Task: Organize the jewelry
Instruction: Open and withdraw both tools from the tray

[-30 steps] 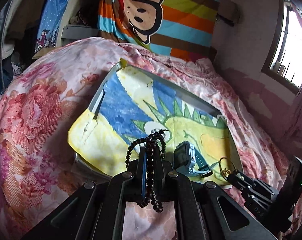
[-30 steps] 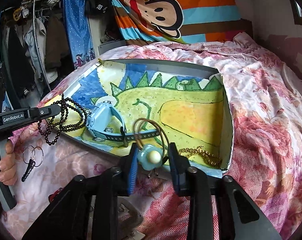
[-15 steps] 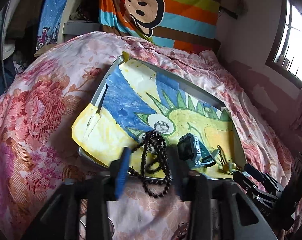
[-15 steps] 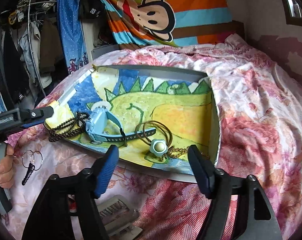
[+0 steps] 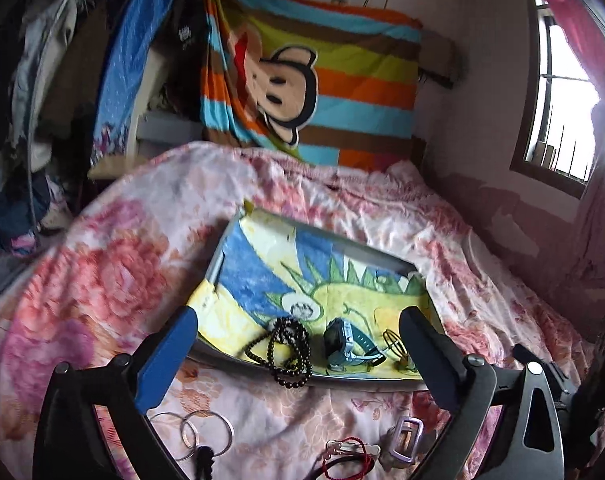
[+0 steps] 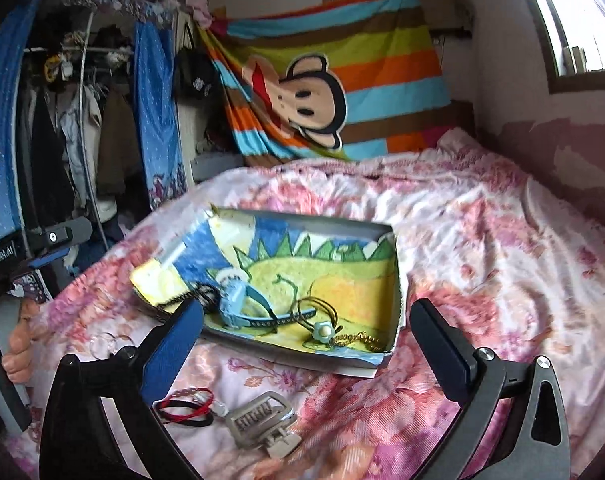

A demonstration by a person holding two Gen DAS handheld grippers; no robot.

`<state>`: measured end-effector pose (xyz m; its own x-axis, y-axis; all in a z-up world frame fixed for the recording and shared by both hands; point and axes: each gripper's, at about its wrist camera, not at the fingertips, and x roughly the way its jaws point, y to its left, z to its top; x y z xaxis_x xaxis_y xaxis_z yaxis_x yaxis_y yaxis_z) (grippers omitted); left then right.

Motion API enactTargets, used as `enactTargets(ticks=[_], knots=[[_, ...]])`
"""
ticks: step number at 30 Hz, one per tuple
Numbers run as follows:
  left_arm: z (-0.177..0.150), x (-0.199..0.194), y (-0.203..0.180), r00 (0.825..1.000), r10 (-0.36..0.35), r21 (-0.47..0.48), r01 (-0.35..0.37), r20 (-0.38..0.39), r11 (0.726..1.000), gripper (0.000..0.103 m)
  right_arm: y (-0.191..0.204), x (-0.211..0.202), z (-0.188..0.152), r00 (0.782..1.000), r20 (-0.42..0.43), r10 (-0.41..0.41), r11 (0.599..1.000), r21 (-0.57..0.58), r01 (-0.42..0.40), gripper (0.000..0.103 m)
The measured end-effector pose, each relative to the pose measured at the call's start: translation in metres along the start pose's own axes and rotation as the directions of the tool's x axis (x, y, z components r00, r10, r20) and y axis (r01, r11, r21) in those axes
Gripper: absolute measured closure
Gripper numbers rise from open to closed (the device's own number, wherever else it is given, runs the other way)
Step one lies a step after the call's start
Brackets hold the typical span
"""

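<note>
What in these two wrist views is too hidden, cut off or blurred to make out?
- Black bead string: right view, mostly behind that gripper's blue finger.
- Metal rings: left view, dark attachment cut off by the bottom edge.
- Gold chain: right view, links too small.

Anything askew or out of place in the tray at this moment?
Yes. The black bead strand is draped over the tray's near rim, one loop hanging out onto the bedspread. The blue watch lies fully inside.
</note>
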<state>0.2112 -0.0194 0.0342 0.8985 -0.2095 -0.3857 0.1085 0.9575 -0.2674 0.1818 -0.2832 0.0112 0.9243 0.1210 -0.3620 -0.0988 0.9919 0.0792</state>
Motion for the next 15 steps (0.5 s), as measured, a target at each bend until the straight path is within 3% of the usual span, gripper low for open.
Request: enactTargets(ticks=[4,10,15], knots=[[-0.005,-0.033,-0.004,0.997,0.030,0.030,-0.032,0.068,0.999,0.000,0.005,-0.034,0.004,0.998,0.055,0.014,1.000,-0.010,-0.013,0.002],[-0.031,-0.080,0.003,0.990,0.085,0.088,-0.095,0.111,0.992,0.000,0.014,-0.075,0.004,0.993,0.108,0.048,0.999,-0.002,-0.049,0.002],[-0.053,-0.107,0.014,0.989,0.115,0.094,-0.124,0.093,0.988,0.000,0.024,-0.101,-0.003,0.989,0.135,0.057,0.998,-0.014,-0.056,0.002]])
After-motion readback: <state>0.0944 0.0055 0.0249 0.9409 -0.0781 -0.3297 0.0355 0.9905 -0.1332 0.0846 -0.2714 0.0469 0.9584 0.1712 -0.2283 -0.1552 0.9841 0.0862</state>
